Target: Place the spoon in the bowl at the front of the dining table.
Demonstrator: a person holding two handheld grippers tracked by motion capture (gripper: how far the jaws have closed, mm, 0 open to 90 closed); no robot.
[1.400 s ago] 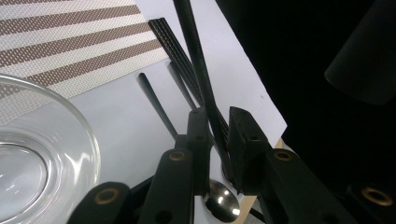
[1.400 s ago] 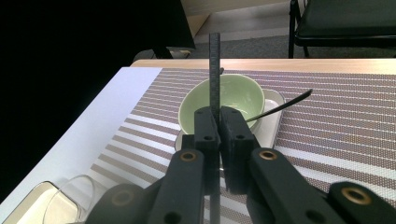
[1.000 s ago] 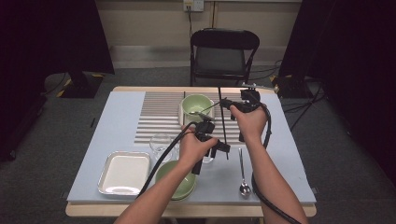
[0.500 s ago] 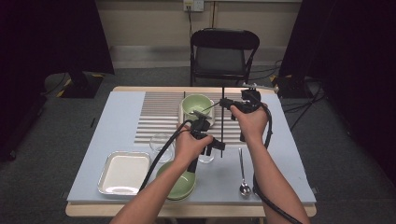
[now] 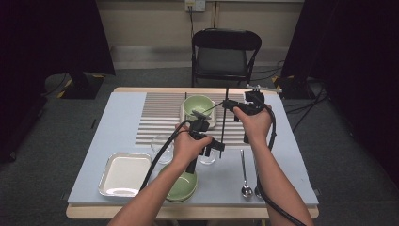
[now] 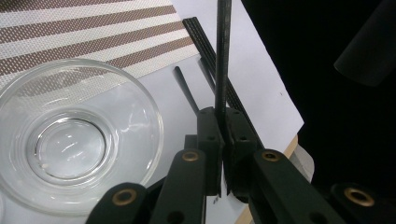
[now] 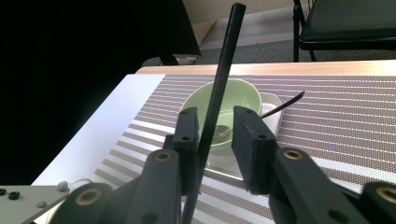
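A black chopstick [image 5: 225, 117] stands nearly upright above the table. My left gripper [image 5: 217, 147] is shut on its lower part; in the left gripper view the jaws [image 6: 223, 116] pinch the chopstick [image 6: 222, 56]. My right gripper [image 5: 228, 104] reaches in from the right at the stick's upper part. Its jaws have just been opening. In the right gripper view the right gripper [image 7: 215, 119] is open: the chopstick [image 7: 225, 65] leans on the left pad, with a gap to the right pad.
A green bowl [image 5: 198, 104] with a spoon sits in a white tray on the striped mat [image 5: 160, 117]. Near the front are two glass bowls [image 5: 162, 146], a metal tray [image 5: 124, 174], another green bowl [image 5: 181, 186] and spoons [image 5: 244, 174]. More chopsticks [image 6: 205, 42] lie flat.
My left hand has slid a little toward the near edge with the chopstick. The right hand has stayed where it was.
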